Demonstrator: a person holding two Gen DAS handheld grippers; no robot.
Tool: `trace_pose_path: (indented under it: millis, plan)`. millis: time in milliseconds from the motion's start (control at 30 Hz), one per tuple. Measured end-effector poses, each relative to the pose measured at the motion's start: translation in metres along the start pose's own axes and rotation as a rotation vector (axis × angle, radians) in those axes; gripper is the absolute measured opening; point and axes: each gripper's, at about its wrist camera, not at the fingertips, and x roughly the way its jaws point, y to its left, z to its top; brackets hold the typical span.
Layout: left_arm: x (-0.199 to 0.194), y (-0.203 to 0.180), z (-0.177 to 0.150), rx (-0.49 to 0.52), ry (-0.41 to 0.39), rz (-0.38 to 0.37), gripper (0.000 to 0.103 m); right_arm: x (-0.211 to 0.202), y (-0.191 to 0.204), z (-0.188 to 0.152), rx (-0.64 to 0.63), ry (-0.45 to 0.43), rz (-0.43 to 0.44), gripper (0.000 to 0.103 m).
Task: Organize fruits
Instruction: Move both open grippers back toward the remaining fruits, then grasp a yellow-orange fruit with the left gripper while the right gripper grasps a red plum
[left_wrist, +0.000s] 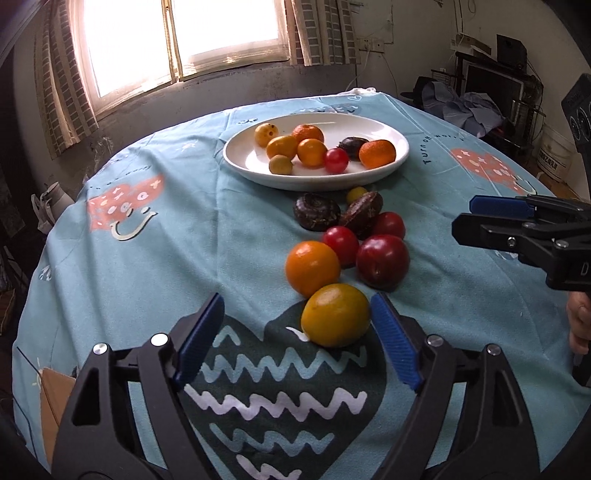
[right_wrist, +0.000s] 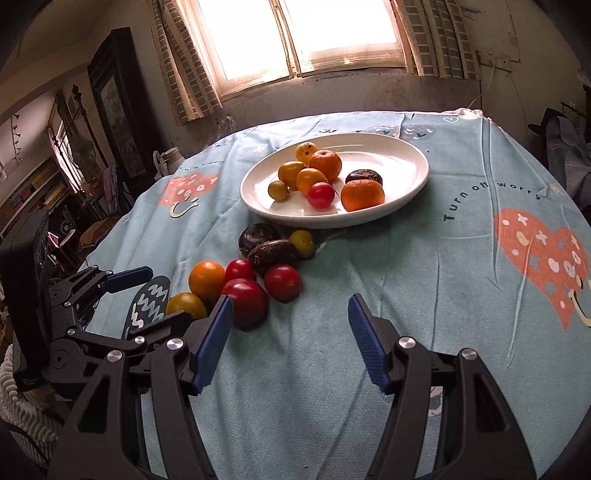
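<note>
Roughly half done: eight fruits on white plate (left_wrist: 388, 162), about eight on tabletop (left_wrist: 184, 229). Left gripper (left_wrist: 295, 339) fingers spread around yellow fruit (left_wrist: 335, 320), not pinching; right gripper (right_wrist: 290, 339) fingers spread, empty

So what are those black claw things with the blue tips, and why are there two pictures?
They are grabbing tools that a person holds, one in each hand, and each carries a camera looking along its two fingers. One picture comes from the left gripper, the other from the right gripper. Both look at a table under a light blue patterned tablecloth. A white oval plate already holds several small fruits, and more lie loose on the cloth. Both grippers are open and hold nothing. The yellow-orange round fruit sits between the left gripper's fingers, not pinched. The dark red plum lies beside the right gripper's left finger.
</note>
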Motion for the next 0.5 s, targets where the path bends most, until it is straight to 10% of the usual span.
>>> trace_pose_path:
  millis: [233,500]
  plan:
    - [-0.003,0.004,-0.003,-0.007,0.009,-0.055,0.081,-0.001,0.000,0.000,0.000,-0.002,0.009,0.065]
    - [0.020,-0.018,0.000,0.062,0.079,-0.157,0.044,0.000,-0.002,0.000,0.007,0.002,0.011,0.065]
